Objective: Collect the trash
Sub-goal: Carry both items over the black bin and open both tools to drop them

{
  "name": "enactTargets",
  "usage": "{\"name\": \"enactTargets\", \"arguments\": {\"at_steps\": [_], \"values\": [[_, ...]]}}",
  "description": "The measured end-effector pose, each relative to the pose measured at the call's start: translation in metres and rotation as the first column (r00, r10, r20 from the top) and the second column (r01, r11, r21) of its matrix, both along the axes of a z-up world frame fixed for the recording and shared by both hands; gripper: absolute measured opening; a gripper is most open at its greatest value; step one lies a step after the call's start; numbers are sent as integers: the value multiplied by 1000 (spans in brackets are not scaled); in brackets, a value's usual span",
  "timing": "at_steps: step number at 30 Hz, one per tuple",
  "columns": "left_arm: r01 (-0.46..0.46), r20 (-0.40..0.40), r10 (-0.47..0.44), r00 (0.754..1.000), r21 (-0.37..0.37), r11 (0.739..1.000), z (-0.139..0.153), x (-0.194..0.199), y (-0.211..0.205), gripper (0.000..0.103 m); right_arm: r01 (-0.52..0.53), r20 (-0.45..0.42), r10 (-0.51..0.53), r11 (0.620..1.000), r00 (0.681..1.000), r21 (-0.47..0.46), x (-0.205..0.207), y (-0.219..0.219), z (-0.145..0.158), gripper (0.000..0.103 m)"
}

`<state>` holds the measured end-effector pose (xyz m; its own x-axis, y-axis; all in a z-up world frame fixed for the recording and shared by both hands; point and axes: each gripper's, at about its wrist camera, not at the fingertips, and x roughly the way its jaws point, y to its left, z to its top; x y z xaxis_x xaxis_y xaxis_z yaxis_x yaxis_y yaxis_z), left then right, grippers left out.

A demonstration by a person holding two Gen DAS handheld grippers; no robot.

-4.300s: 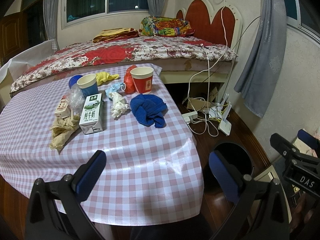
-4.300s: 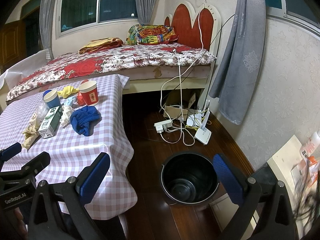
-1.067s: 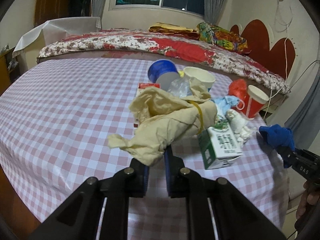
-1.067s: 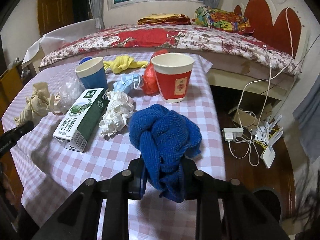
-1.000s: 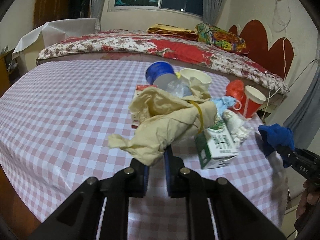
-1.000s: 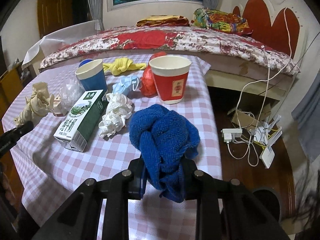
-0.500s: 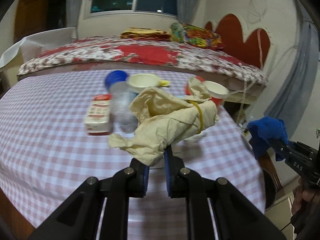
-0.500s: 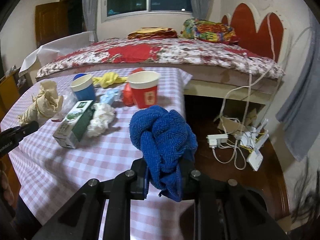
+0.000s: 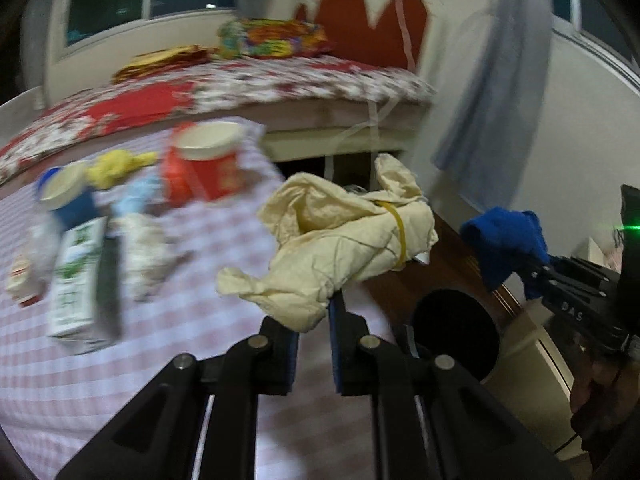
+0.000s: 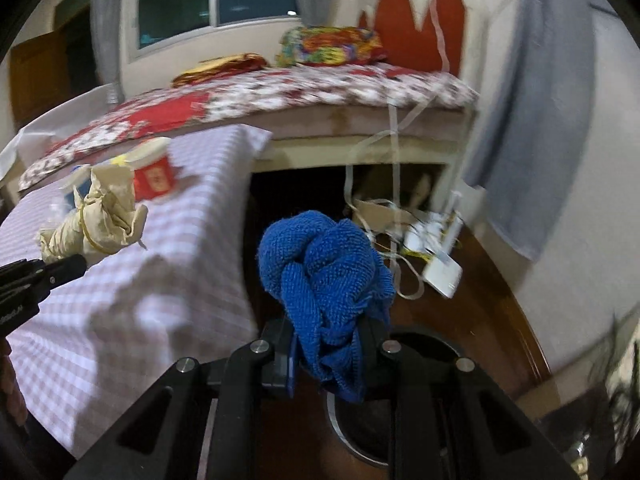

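Cream-coloured crumpled cloth (image 9: 340, 240), bound by a yellow rubber band, is clamped at its lower end between the nearly closed blue-padded jaws of the left gripper (image 9: 314, 320). It is held in the air above the edge of the pink checked tablecloth (image 9: 120, 380). At about 3 o'clock from it in the left wrist view, the black trash bin (image 9: 456, 328) stands on the dark wooden floor, and beyond the bin the right gripper (image 10: 326, 340) carries a blue towel (image 10: 324, 272). In the right wrist view that towel is a knotted bundle pinched between narrow jaws, hanging just above the bin's rim (image 10: 436, 340) at 6 o'clock. On the table, blurred by motion, a red paper cup (image 9: 212, 164) stands at 11 o'clock from the cream cloth, with a milk carton (image 9: 80, 280), a white tissue wad (image 9: 146, 248), a blue cup (image 9: 68, 196) and a yellow rag (image 9: 116, 164) at 9 to 10 o'clock.
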<state>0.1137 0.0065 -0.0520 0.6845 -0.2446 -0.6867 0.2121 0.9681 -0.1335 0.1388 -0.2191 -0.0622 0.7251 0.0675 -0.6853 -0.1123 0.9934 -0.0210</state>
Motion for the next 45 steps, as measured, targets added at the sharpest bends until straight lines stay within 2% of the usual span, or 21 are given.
{"name": "enactTargets", "arguments": {"at_steps": [7, 14, 17, 19, 23, 32, 34, 35, 36, 37, 38, 39, 41, 44, 45], "values": [[146, -49, -145, 988, 5, 989, -16, 0, -69, 15, 57, -59, -58, 998, 997, -16, -10, -53, -27, 22], [229, -129, -229, 965, -21, 973, -42, 9, -120, 15, 57, -121, -61, 998, 991, -33, -18, -88, -65, 22], [257, -172, -253, 952, -3, 966, -60, 15, -141, 15, 55, -141, -59, 998, 988, -32, -20, -98, -79, 22], [278, -194, -266, 944, 36, 960, -74, 19, -156, 15, 52, -161, -56, 998, 985, -31, -17, -103, -90, 22], [312, -281, -280, 918, 74, 947, -107, 25, -179, 15, 40, -212, -46, 999, 976, -33, -9, -113, -117, 22], [334, -368, -284, 886, 79, 939, -132, 41, -199, 15, 37, -308, -40, 999, 950, -15, 8, -131, -160, 22], [352, -394, -298, 869, 72, 933, -141, 45, -204, 15, 27, -320, -30, 1000, 947, -13, 12, -132, -165, 23], [364, -413, -309, 856, 59, 930, -147, 47, -207, 20, 19, -327, -24, 1000, 945, -18, 15, -131, -169, 27], [366, -429, -306, 850, 62, 929, -153, 49, -209, 38, 11, -341, -20, 1000, 940, -28, 19, -130, -176, 31], [357, -440, -289, 850, 77, 931, -157, 49, -209, 53, 21, -372, -43, 998, 927, -64, 23, -132, -187, 55], [342, -423, -276, 863, 87, 936, -155, 47, -205, 73, 48, -377, -89, 992, 922, -118, 24, -134, -193, 83], [330, -398, -268, 877, 96, 939, -151, 46, -202, 77, 64, -358, -111, 988, 927, -143, 22, -136, -193, 88], [307, -362, -246, 899, 121, 944, -139, 40, -194, 84, 109, -346, -149, 985, 926, -135, 16, -145, -189, 88], [277, -305, -232, 924, 113, 954, -118, 33, -180, 95, 182, -329, -202, 979, 922, -92, 6, -159, -175, 88], [273, -289, -232, 929, 109, 956, -112, 32, -177, 96, 195, -323, -211, 977, 923, -82, 3, -160, -171, 88]]}}
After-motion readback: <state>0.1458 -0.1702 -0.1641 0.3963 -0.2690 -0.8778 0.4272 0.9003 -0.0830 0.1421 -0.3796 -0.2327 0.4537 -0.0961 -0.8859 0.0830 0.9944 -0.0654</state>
